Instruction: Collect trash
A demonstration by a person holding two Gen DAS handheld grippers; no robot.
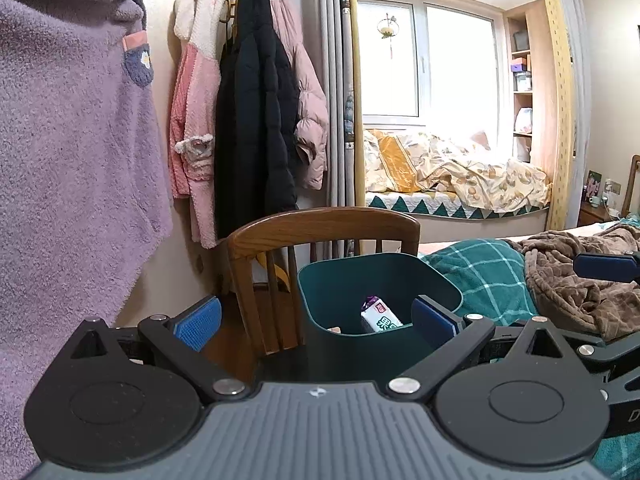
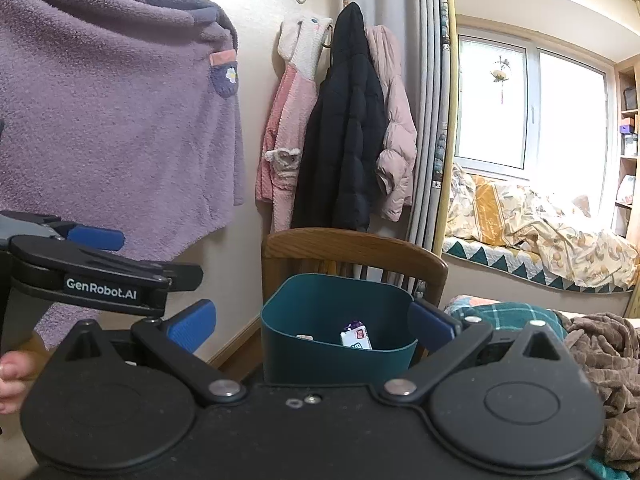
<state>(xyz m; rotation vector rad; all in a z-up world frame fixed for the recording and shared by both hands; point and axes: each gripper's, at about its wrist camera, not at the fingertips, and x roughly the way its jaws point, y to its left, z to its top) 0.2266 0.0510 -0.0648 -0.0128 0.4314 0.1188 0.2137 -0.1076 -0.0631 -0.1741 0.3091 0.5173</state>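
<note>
A purple fleece garment (image 1: 72,128) hung at far left, with pink and black coats (image 1: 256,112) on the wall beside it. The left tool (image 1: 316,318) was spread wide and held nothing. Past it a dark teal trash bin (image 1: 340,280) stood before a wooden chair (image 1: 320,224), a white-and-purple wrapper (image 1: 380,314) lying inside. The right tool (image 2: 312,322) gaped wide too, empty, facing the same bin. A brown blanket (image 1: 580,280) covered the bed at right.

Wrapper (image 1: 379,316) inside bin (image 1: 344,280); chair (image 1: 320,226) behind bin; bed (image 1: 500,276) right.
</note>
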